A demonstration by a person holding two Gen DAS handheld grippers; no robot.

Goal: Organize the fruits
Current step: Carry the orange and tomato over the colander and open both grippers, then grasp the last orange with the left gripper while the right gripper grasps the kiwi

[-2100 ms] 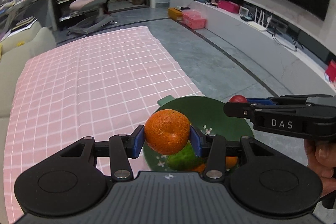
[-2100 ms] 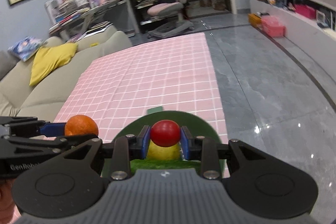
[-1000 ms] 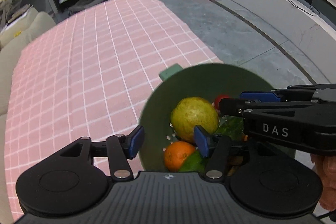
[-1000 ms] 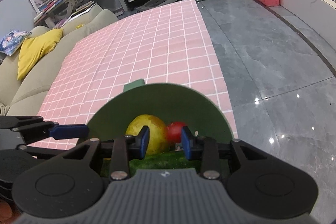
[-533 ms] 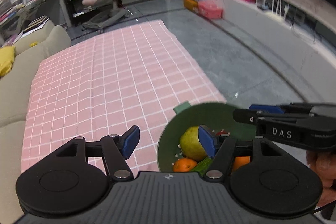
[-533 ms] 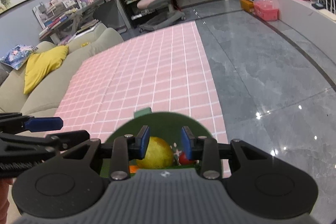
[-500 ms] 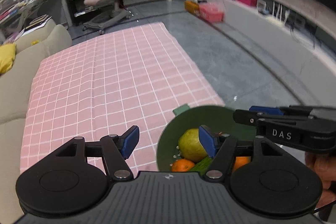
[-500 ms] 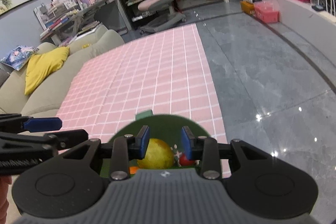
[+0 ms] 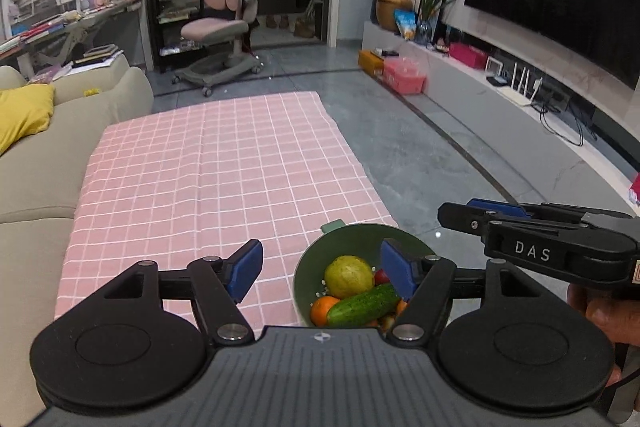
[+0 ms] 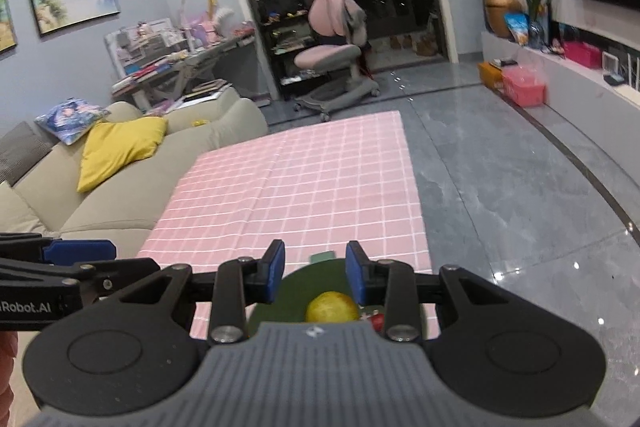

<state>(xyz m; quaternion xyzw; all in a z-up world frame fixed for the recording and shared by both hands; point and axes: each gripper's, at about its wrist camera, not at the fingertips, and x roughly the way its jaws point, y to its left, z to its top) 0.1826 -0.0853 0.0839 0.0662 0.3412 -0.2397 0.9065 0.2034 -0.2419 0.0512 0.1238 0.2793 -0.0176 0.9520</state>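
A green bowl [image 9: 360,233] sits at the near right corner of the pink checked cloth [image 9: 224,163]. It holds a yellow-green fruit [image 9: 349,275], an orange [image 9: 323,309], a cucumber [image 9: 363,303] and a small red fruit [image 9: 381,275]. My left gripper [image 9: 322,269] is open and empty, held above the bowl. My right gripper [image 10: 315,269] is open and empty above the bowl [image 10: 296,295], with the yellow-green fruit [image 10: 332,307] below it. The right gripper also shows in the left wrist view [image 9: 472,213].
A beige sofa [image 9: 48,155] with a yellow cushion [image 10: 120,147] borders the cloth on the left. Grey floor [image 9: 420,147] lies to the right. A pink chair [image 9: 224,27], a cluttered desk [image 10: 176,67] and a TV shelf [image 9: 500,95] stand further off.
Both grippers let go of their fruit, the orange and the red fruit, into the bowl, opened, then rose and drew back. The bowl now looks smaller and lower in both views.
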